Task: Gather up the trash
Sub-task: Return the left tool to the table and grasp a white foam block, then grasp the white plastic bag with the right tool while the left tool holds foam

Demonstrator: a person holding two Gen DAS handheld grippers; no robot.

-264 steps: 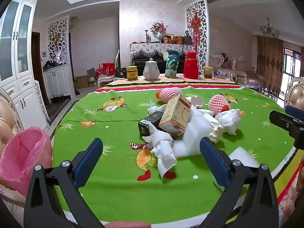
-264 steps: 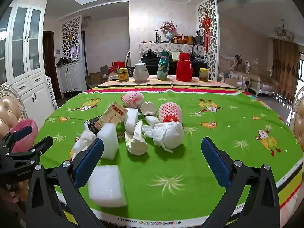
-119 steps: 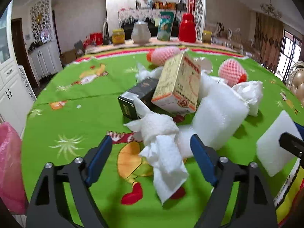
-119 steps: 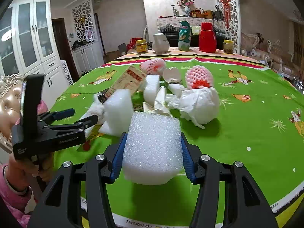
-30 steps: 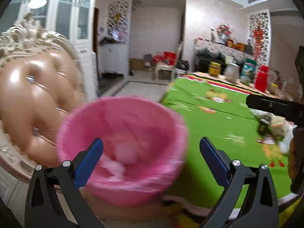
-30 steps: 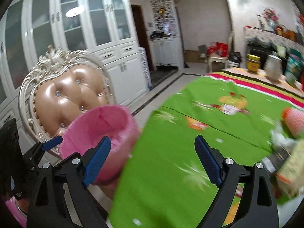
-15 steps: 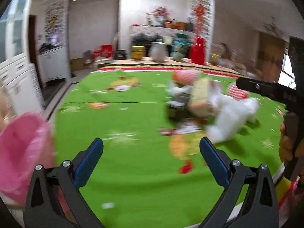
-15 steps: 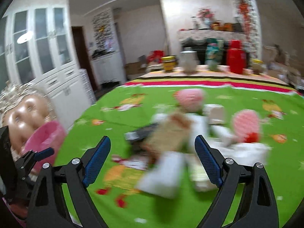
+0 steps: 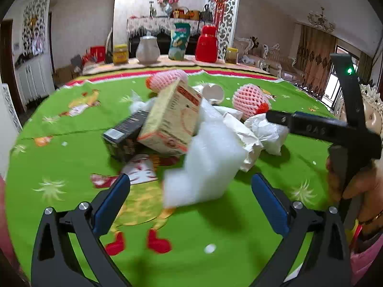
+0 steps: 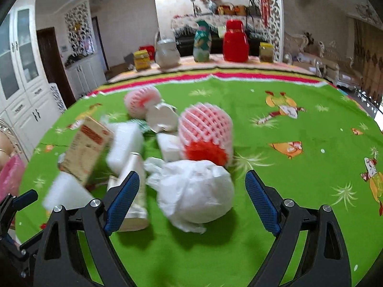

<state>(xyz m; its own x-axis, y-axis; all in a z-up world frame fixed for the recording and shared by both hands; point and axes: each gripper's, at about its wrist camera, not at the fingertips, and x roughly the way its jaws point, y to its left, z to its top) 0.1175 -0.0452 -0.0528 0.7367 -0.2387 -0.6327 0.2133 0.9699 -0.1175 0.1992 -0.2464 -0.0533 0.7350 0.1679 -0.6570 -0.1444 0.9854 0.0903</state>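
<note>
A trash pile lies on the green tablecloth (image 9: 215,251). In the left wrist view my left gripper (image 9: 190,191) is open and empty, just short of a white foam block (image 9: 205,165). Behind the block are a tan carton (image 9: 171,122), a black box (image 9: 124,131), crumpled white paper (image 9: 265,131) and a pink foam fruit net (image 9: 249,100). In the right wrist view my right gripper (image 10: 190,189) is open and empty, its fingers either side of a white plastic bag bundle (image 10: 196,191). A pink fruit net (image 10: 205,131) sits behind the bundle.
A pink-lined bin (image 10: 9,177) shows at the left edge of the right wrist view. A red jar (image 9: 206,44), a white pot (image 9: 147,50) and a green bag (image 9: 179,40) stand at the table's far side. The right gripper's body (image 9: 335,129) crosses the left wrist view.
Both grippers have swung from the pink bin back to the trash pile and moved in close. The foam piece and tissue they held earlier are gone from them.
</note>
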